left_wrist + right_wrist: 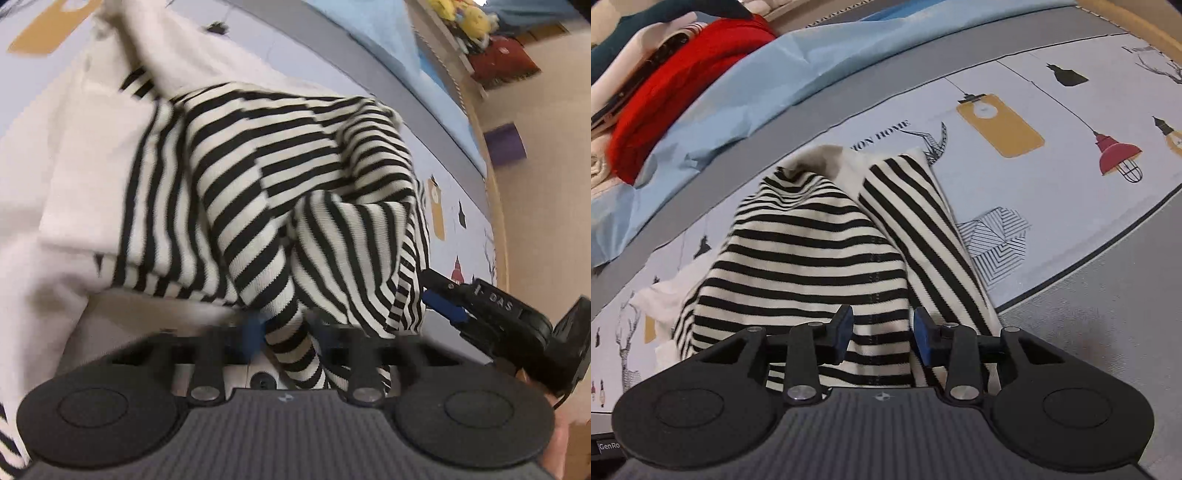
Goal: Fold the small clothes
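Observation:
A black-and-cream striped garment (280, 177) lies bunched and half lifted on the printed table mat (454, 206). In the left wrist view my left gripper (290, 332) is blurred, with a twisted strand of the striped cloth filling the gap between its fingers; it is shut on that strand. My right gripper (434, 293) sits at the garment's right hem. In the right wrist view the right gripper (882, 330) stands open just above the striped garment (812, 251), blue pads (844, 328) apart, with the cloth lying under the gap.
A cream cloth (74, 166) lies beside and under the stripes. A light blue sheet (746, 81) and a pile with a red garment (676, 81) lie beyond the mat (1052, 192). Yellow plush toys (461, 18) sit on a shelf. A wooden edge (495, 206) bounds the surface.

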The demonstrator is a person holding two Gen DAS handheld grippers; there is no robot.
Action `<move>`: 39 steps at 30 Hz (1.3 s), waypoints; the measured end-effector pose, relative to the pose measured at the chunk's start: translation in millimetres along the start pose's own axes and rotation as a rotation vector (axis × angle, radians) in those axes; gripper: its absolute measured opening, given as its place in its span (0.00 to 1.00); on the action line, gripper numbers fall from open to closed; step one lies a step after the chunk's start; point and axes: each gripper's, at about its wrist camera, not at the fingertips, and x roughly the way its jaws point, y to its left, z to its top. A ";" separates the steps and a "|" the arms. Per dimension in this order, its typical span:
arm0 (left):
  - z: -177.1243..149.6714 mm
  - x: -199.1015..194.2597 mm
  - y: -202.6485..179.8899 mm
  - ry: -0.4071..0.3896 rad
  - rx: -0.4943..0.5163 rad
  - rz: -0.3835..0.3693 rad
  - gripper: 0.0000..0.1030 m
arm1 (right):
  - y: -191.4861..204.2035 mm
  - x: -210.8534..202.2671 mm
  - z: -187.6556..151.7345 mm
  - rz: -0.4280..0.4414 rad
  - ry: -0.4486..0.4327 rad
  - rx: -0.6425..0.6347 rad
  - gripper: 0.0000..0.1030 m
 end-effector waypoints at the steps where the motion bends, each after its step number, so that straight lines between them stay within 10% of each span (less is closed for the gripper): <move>1: 2.9 -3.6 -3.9 -0.035 0.039 0.029 0.01 | -0.1 0.5 0.0 -0.004 0.000 0.002 0.37; 7: 4.7 -86.9 -15.7 -0.460 0.202 0.253 0.01 | 2.4 4.0 -1.2 0.001 0.008 0.002 0.37; 12: 10.8 -73.0 24.6 -0.351 0.010 0.285 0.03 | 7.4 7.4 -2.8 0.017 0.012 0.000 0.37; 16: 9.8 -73.7 45.5 -0.283 -0.103 0.159 0.24 | 9.7 11.3 -3.8 0.058 0.019 0.026 0.37; 29: 17.1 -51.3 49.2 -0.215 -0.162 0.195 0.08 | 19.6 57.2 -6.5 0.160 0.059 0.118 0.29; 31: 20.4 -52.1 50.2 -0.235 -0.169 0.187 0.06 | 21.6 55.5 -6.7 0.178 0.025 0.115 0.05; 39: 25.5 -94.3 39.2 -0.520 -0.124 0.047 0.03 | -1.7 -39.0 -6.2 0.448 -0.360 0.258 0.04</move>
